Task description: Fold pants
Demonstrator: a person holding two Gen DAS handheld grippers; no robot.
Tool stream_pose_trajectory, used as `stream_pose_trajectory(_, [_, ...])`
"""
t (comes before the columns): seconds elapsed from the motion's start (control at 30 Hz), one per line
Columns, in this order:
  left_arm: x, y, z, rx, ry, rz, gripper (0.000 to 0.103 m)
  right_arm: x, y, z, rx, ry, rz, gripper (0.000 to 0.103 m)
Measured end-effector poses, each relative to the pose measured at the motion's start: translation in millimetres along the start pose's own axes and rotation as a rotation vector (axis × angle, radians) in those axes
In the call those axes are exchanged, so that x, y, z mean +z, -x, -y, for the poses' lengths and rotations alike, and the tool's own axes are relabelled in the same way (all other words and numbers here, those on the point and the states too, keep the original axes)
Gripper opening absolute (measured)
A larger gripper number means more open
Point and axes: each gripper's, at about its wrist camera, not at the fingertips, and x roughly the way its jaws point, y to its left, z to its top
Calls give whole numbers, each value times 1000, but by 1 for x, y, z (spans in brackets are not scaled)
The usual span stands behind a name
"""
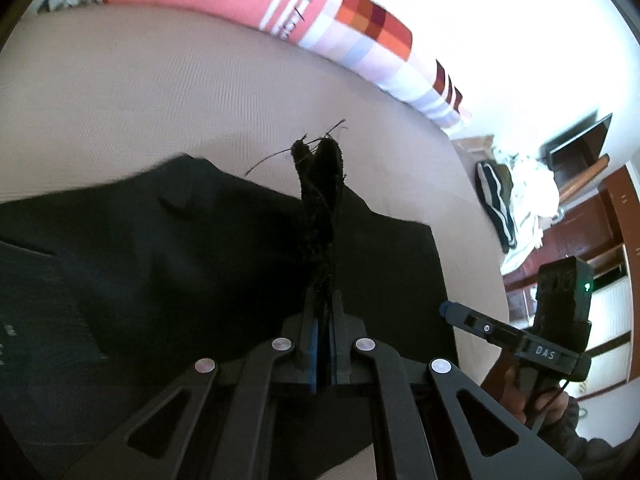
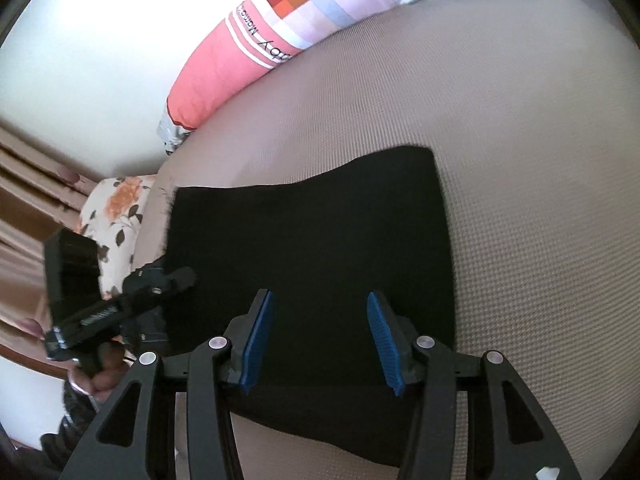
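Black pants [image 1: 192,248] lie on a beige bed [image 1: 160,92]. My left gripper [image 1: 323,296] is shut on a bunched, frayed edge of the pants [image 1: 320,176], which sticks up beyond the fingers. In the right wrist view the pants [image 2: 320,232] lie as a flat dark rectangle. My right gripper [image 2: 320,312] is open just above the cloth, its blue pads [image 2: 380,328] apart and empty. The left gripper shows in that view at the left [image 2: 176,276], at the pants' left edge. The right gripper shows in the left wrist view at the right [image 1: 446,310].
A long pink and checked pillow [image 1: 248,4] lies along the far side of the bed by the white wall. A floral pillow [image 2: 116,212] lies at the bed's left end. A pile of clothes [image 1: 508,200] and wooden furniture [image 1: 580,184] stand beyond the right end.
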Motion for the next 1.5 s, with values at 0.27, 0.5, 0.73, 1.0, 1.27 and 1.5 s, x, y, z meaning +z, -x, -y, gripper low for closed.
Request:
stream_pose_trajectory(0.27, [-19, -16, -32, 75, 39, -29, 4, 3, -24, -8, -152, 105, 5, 45])
stream_pose_trajectory(0.5, [-26, -23, -24, 175, -52, -26, 7, 31, -48, -13, -287, 232, 17, 44])
stream_pose_trajectory(0.73, [-38, -24, -1, 353, -185, 7, 18, 26, -53, -23, -338, 301, 28, 46])
stream_pose_trajectory(1.0, [-49, -19, 6, 477, -219, 35, 23, 3, -39, -27, -290, 276, -21, 46])
stream_pose_trajectory(1.27, [-59, 12, 2, 604, -197, 99, 41, -27, -38, -45, -232, 284, -91, 46])
stream_pose_trajectory(1.5, [-59, 53, -8, 694, -211, 145, 59, -44, -56, -82, -196, 358, -151, 47])
